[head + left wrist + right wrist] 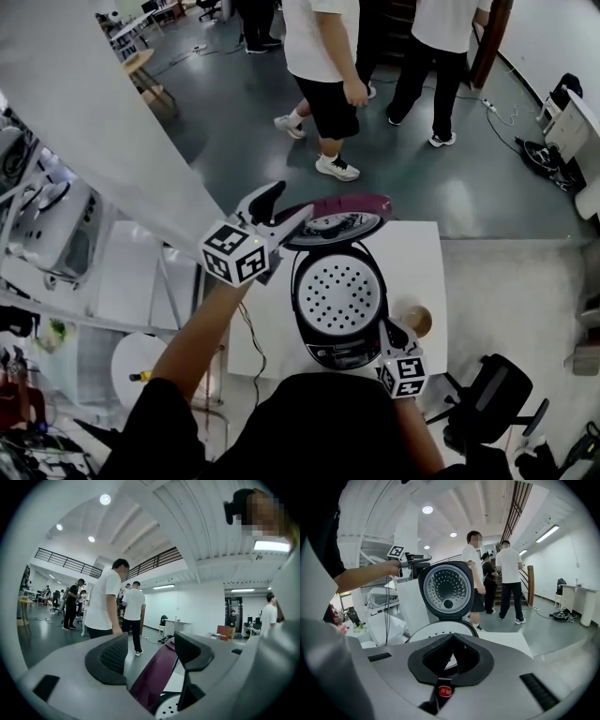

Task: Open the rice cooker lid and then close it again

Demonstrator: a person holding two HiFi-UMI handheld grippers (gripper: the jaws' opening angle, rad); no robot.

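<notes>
The rice cooker [339, 295] stands on a white table [424, 258] with its lid [342, 208] raised upright. The lid's outside is maroon and its inside [446, 590] is a round perforated metal plate. My left gripper [289, 206] is at the lid's top left edge. In the left gripper view its jaws stand open [152, 653] with the maroon lid edge [152, 677] running between them, and a gap shows beside the left pad. My right gripper [392, 330] is shut [451, 654] with nothing in it. It hovers over the cooker's front panel, where a red button [445, 691] shows.
A round wooden object [417, 321] sits on the table right of the cooker. Several people [323, 56] stand on the grey floor beyond the table. White shelving with appliances [56, 225] is at the left, and a black seat [492, 394] is at the lower right.
</notes>
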